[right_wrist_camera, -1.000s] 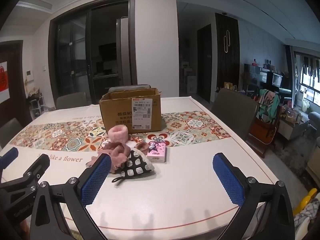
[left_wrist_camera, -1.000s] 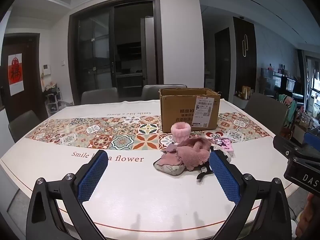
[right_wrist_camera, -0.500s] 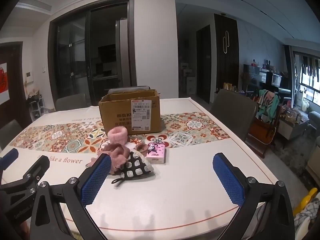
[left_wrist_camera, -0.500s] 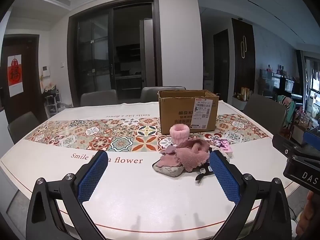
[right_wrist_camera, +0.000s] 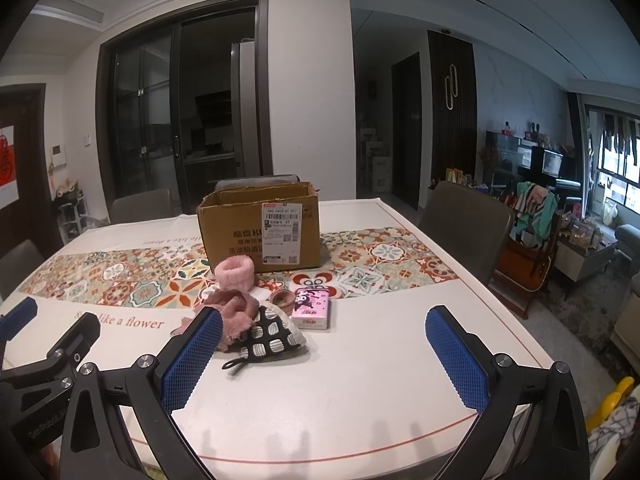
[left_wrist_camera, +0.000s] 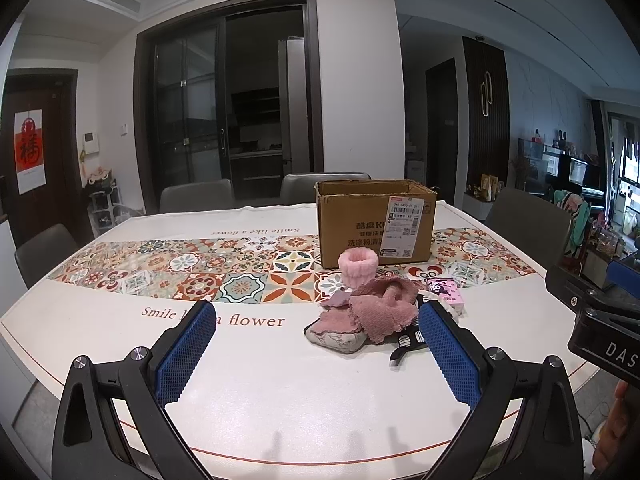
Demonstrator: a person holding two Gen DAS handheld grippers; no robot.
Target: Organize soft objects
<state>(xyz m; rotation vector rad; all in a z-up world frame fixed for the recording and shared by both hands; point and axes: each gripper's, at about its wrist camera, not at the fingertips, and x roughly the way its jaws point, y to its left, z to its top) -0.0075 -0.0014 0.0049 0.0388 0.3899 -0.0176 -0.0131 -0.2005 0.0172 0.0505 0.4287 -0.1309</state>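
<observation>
Both claws — left claw (left_wrist_camera: 316, 344) and right claw (right_wrist_camera: 324, 354) — gape wide, empty, short of the dusty-pink fleece cloth (left_wrist_camera: 384, 306), heaped before the open brown cardboard box (left_wrist_camera: 374, 222) — likely its destination.

A: Bare tabletop (left_wrist_camera: 280, 376) before both wide-spread grippers?

B: Yes. Obstacles: soft pile, pink cloth (left_wrist_camera: 384, 308) and checked mitt (right_wrist_camera: 272, 332), tissue pack (right_wrist_camera: 312, 308) beside it, cardboard box (right_wrist_camera: 260, 232) behind pink scrunchie (right_wrist_camera: 235, 274).

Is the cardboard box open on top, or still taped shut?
Open: the cardboard box shows its top rim and inner back wall. Its contents cannot be seen.
</observation>
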